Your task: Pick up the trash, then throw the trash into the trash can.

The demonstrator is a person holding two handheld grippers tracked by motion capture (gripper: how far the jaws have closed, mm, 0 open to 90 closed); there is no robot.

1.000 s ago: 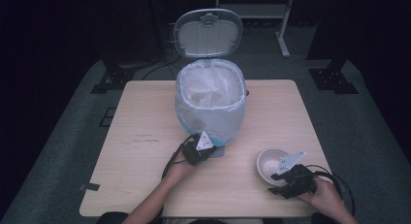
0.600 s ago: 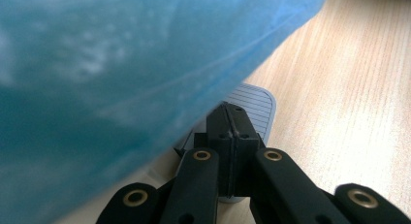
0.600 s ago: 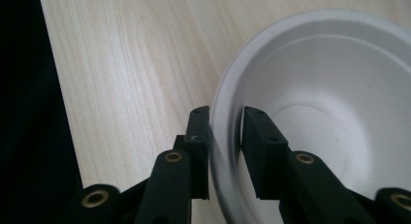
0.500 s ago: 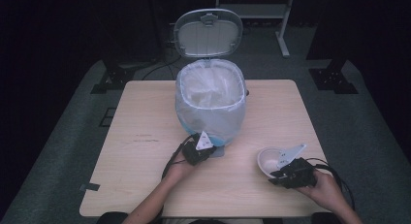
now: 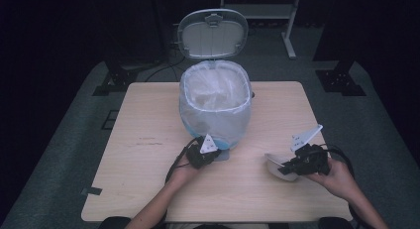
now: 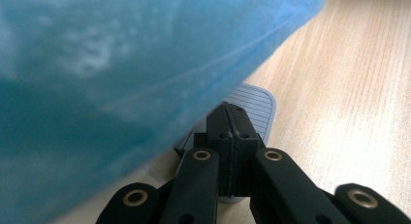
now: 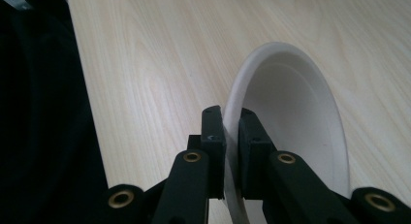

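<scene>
A blue pedal bin [image 5: 215, 105] with a white liner stands mid-table, its grey lid [image 5: 213, 34] raised. My left gripper [image 5: 210, 152] is at the bin's front foot, shut, its tips [image 6: 231, 120] resting on the ribbed grey pedal [image 6: 254, 105] under the bin's blue wall [image 6: 121, 64]. At the right front, my right gripper [image 5: 287, 167] is shut on the rim of a white bowl [image 5: 277, 164], which is tilted off the table. In the right gripper view the jaws pinch the bowl [image 7: 295, 117] rim between them [image 7: 231, 122], and the bowl looks empty.
The wooden table [image 5: 148, 154] has bare room to the left and right of the bin. A person's forearms come in from the front edge. Dark floor, stand legs and cables lie behind the table.
My right gripper has risen slightly and tipped the white bowl up by its rim. The left gripper stays on the pedal and the lid stays up.
</scene>
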